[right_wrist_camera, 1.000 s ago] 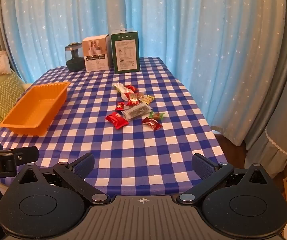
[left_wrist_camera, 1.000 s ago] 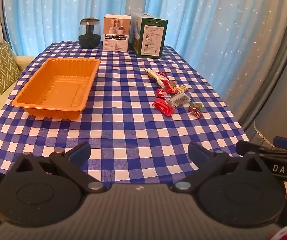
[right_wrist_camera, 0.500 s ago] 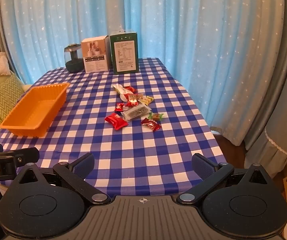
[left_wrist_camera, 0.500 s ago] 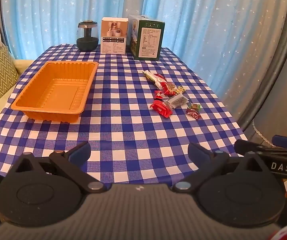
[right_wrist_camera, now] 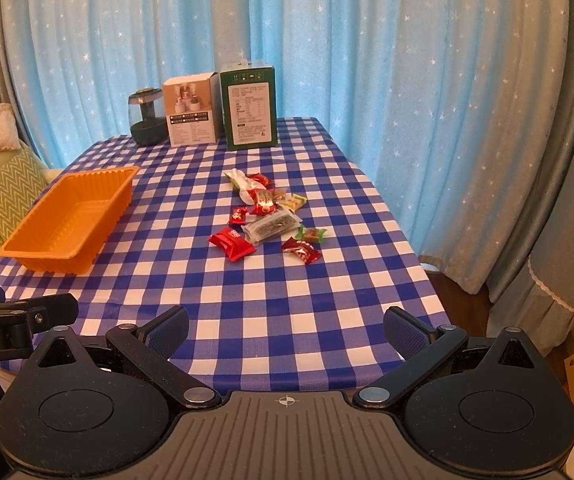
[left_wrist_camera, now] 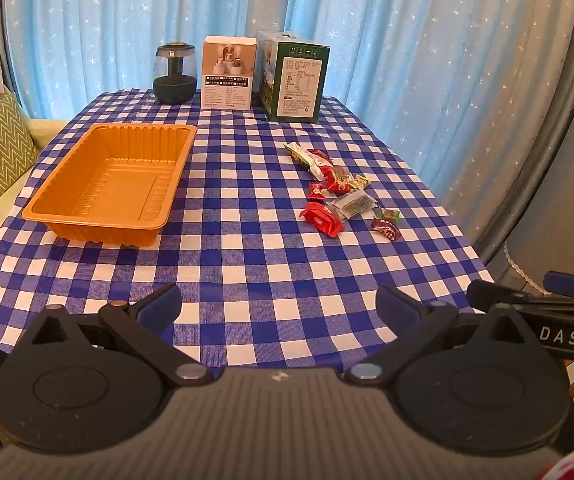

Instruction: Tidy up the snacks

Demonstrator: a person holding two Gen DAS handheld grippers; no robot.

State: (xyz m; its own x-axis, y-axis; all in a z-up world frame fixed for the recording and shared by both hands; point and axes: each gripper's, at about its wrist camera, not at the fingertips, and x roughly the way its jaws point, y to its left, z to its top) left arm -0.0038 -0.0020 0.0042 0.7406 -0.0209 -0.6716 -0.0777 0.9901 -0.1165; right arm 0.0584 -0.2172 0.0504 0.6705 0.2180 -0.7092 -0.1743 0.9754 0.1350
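— Where are the small wrapped snacks (right_wrist_camera: 265, 218) lying?
— At mid-frame on the blue-and-white checked tablecloth (right_wrist_camera: 287, 280), well beyond the right gripper (right_wrist_camera: 285, 330), right of the orange ribbed plastic tray (left_wrist_camera: 107, 184).
— And the claws?
— Both the right and left gripper (left_wrist_camera: 279, 306) are hanging spread wide, gripping nothing.

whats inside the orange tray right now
Nothing: the orange tray shows only its bare ribbed floor in the left wrist view. In the right wrist view its near wall hides part of the floor. The snacks all lie on the tablecloth beside it.
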